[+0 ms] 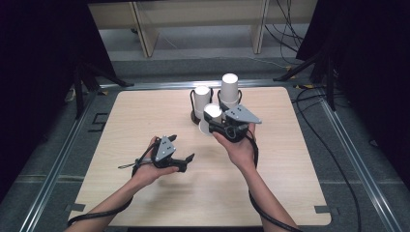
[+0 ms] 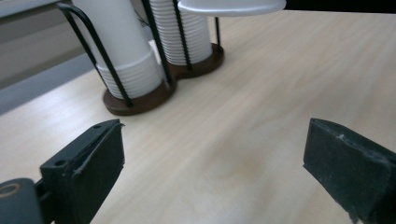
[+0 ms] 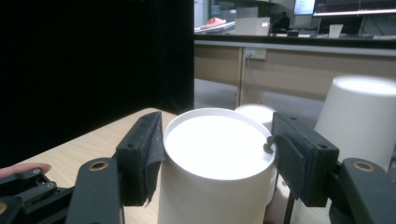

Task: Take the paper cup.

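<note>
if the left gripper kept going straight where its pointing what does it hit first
Probably the cup holder: the open left gripper has bare table straight ahead, and the holder's dark base with its white cup stacks stands further on, slightly left. Depth is hard to judge, so it might pass beside it.

Even overhead light falls on the pale table [image 1: 159,193] in the high view; surroundings at 9 and 3 o'clock go near black. Shadows under the hands are soft and short. In the right gripper view the held cup's [image 3: 215,168] base glares white, detail lost; background at 1 o'clock soft. In the left gripper view near black jaws are blurred, and the cup stacks [image 2: 135,65] at 11 o'clock are slightly soft.
</note>
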The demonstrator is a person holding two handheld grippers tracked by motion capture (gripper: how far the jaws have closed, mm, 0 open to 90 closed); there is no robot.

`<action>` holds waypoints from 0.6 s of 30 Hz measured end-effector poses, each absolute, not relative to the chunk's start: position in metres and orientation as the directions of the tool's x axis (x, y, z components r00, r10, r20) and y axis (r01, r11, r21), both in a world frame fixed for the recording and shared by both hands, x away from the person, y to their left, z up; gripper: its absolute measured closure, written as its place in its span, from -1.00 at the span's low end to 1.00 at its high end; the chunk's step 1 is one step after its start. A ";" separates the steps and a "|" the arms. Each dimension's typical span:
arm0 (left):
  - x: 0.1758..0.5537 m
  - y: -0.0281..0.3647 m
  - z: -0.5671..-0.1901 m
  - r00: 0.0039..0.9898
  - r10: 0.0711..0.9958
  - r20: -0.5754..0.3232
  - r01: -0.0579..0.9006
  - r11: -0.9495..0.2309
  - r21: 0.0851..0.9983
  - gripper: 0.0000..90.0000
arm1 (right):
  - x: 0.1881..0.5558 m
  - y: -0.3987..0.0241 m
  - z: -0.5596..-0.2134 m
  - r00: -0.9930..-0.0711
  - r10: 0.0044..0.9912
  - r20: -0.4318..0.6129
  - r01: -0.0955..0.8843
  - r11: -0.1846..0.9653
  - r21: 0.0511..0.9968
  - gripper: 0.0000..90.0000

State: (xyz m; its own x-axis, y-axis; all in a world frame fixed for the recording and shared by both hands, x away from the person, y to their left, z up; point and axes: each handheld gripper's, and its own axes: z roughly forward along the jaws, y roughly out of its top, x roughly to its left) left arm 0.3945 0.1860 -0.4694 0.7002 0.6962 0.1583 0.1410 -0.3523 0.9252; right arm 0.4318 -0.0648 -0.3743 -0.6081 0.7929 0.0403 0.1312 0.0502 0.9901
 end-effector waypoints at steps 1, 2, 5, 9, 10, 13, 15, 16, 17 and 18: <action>0.392 0.187 -0.472 0.709 0.690 0.144 0.145 -0.343 0.928 -0.89 | 0.428 -0.066 -0.377 -0.614 0.787 0.058 0.151 0.044 0.988 -0.19; 0.392 0.187 -0.472 0.709 0.690 0.144 0.145 -0.343 0.928 -0.89 | 0.428 -0.066 -0.377 -0.614 0.787 0.058 0.151 0.044 0.988 -0.19; 0.384 0.193 -0.475 0.714 0.691 0.109 0.151 -0.305 0.940 -0.89 | 0.418 -0.069 -0.387 -0.613 0.786 0.087 0.173 0.026 0.985 -0.19; 0.372 0.201 -0.472 0.716 0.692 0.094 0.147 -0.281 0.948 -0.89 | 0.406 -0.075 -0.399 -0.606 0.787 0.113 0.187 0.003 0.982 -0.19; 0.370 0.202 -0.473 0.716 0.691 0.093 0.142 -0.275 0.951 -0.89 | 0.404 -0.076 -0.401 -0.604 0.788 0.120 0.194 0.000 0.981 -0.19; 0.366 0.205 -0.474 0.714 0.695 0.089 0.153 -0.279 0.948 -0.89 | 0.398 -0.080 -0.405 -0.594 0.793 0.136 0.211 -0.010 0.977 -0.19; 0.363 0.207 -0.476 0.714 0.694 0.094 0.156 -0.289 0.945 -0.89 | 0.397 -0.080 -0.408 -0.593 0.791 0.152 0.213 -0.028 0.977 -0.19; 0.362 0.207 -0.476 0.714 0.694 0.087 0.158 -0.281 0.946 -0.89 | 0.396 -0.080 -0.409 -0.597 0.787 0.157 0.213 -0.034 0.977 -0.19; 0.362 0.207 -0.476 0.714 0.694 0.087 0.158 -0.281 0.946 -0.89 | 0.395 -0.081 -0.409 -0.594 0.788 0.164 0.216 -0.041 0.976 -0.19; 0.362 0.207 -0.477 0.719 0.689 0.088 0.145 -0.272 0.951 -0.89 | 0.395 -0.081 -0.409 -0.594 0.788 0.164 0.216 -0.041 0.976 -0.19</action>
State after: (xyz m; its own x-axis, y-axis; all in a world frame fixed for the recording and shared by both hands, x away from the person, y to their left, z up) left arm 0.3623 0.2066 -0.4766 0.7193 0.6891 0.0879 0.1446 -0.2723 0.9513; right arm 0.3949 -0.0805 -0.4094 -0.5938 0.7876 0.1644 0.2155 -0.0412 0.9756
